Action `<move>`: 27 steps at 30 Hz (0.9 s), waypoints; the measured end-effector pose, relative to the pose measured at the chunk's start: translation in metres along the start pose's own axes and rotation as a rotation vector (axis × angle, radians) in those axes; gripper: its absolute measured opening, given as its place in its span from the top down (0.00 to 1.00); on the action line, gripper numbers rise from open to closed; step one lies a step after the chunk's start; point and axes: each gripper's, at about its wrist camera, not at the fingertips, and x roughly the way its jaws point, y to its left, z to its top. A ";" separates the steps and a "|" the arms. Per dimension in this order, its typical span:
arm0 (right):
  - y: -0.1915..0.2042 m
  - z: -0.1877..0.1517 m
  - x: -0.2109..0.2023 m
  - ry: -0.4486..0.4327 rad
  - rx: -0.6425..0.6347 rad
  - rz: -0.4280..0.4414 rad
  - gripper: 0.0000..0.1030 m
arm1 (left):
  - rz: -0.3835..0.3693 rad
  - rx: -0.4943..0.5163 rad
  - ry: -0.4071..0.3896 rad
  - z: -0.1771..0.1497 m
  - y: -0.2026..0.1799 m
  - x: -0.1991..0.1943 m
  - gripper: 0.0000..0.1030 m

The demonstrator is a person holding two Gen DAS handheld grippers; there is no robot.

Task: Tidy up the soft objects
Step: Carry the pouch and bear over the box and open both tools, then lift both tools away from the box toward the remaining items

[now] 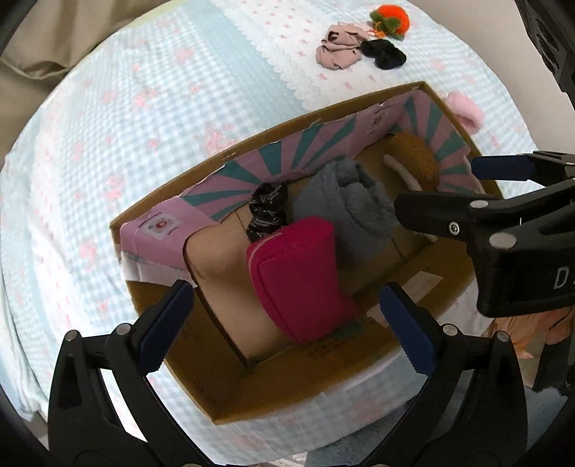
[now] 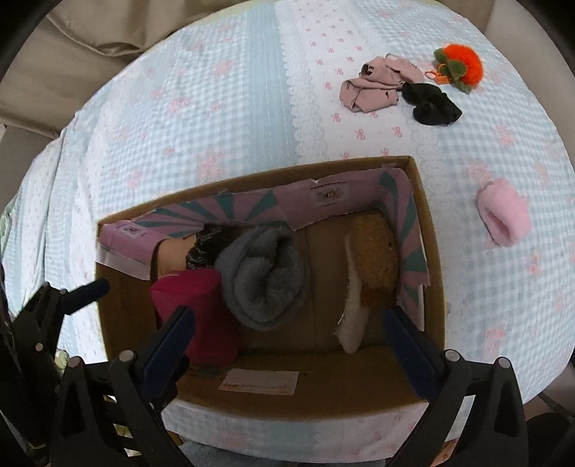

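Observation:
A cardboard box [image 1: 436, 301] [image 2: 435, 287] sits on the bed. It holds a magenta pouch [image 1: 298, 283] [image 2: 201, 305], a grey fleece roll [image 1: 355, 208] [image 2: 262, 280], a black scrunchie [image 1: 267, 212] [image 2: 205, 244] and a brown plush [image 1: 413, 158] [image 2: 373, 258]. My left gripper [image 1: 287, 327] is open above the pouch, holding nothing. My right gripper [image 2: 287, 345] is open and empty above the box's near side; it also shows in the left wrist view [image 1: 442, 194]. Outside the box lie a pink fluffy piece [image 2: 503, 212] [image 1: 465, 109], a beige cloth [image 2: 377, 88] [image 1: 339, 45], a black scrunchie [image 2: 431, 104] [image 1: 384, 54] and an orange pompom [image 2: 461, 64] [image 1: 391, 18].
The bed has a light blue checked cover [image 2: 215, 125] [image 1: 125, 125] with pink bows. A beige blanket [image 2: 90, 32] lies at the far left edge. The box has a pink and teal paper lining [image 1: 287, 161] [image 2: 251, 208].

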 end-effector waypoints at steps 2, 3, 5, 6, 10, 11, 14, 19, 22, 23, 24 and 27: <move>0.003 -0.001 -0.008 -0.024 -0.005 -0.004 0.00 | -0.002 -0.006 -0.009 -0.003 -0.001 -0.006 0.00; 0.005 -0.002 -0.011 -0.034 -0.012 -0.009 0.00 | -0.001 -0.009 -0.011 -0.004 -0.001 -0.009 0.00; 0.009 -0.004 -0.018 -0.048 -0.027 -0.016 0.00 | -0.003 -0.020 -0.017 -0.006 -0.001 -0.015 0.00; 0.012 -0.005 -0.023 -0.057 -0.037 -0.019 0.00 | -0.001 -0.024 -0.022 -0.007 -0.001 -0.018 0.00; 0.020 -0.013 -0.041 -0.065 -0.069 -0.037 0.00 | 0.012 -0.037 -0.050 -0.015 -0.001 -0.038 0.00; 0.023 -0.015 -0.048 -0.081 -0.078 -0.040 0.00 | 0.014 -0.039 -0.060 -0.016 -0.001 -0.043 0.00; 0.026 -0.021 -0.068 -0.121 -0.090 -0.043 0.00 | 0.021 -0.052 -0.096 -0.019 -0.002 -0.063 0.00; 0.033 -0.029 -0.107 -0.196 -0.115 -0.058 0.00 | 0.023 -0.094 -0.150 -0.023 -0.002 -0.093 0.00; 0.034 -0.034 -0.134 -0.256 -0.122 -0.069 0.00 | 0.032 -0.118 -0.187 -0.025 -0.002 -0.113 0.00; 0.032 -0.036 -0.142 -0.279 -0.119 -0.072 0.00 | 0.039 -0.121 -0.207 -0.025 -0.003 -0.122 0.00; 0.031 -0.039 -0.153 -0.310 -0.110 -0.076 0.00 | 0.043 -0.121 -0.224 -0.025 -0.005 -0.128 0.00; 0.025 -0.046 -0.178 -0.376 -0.092 -0.113 0.00 | 0.051 -0.118 -0.284 -0.024 -0.009 -0.151 0.00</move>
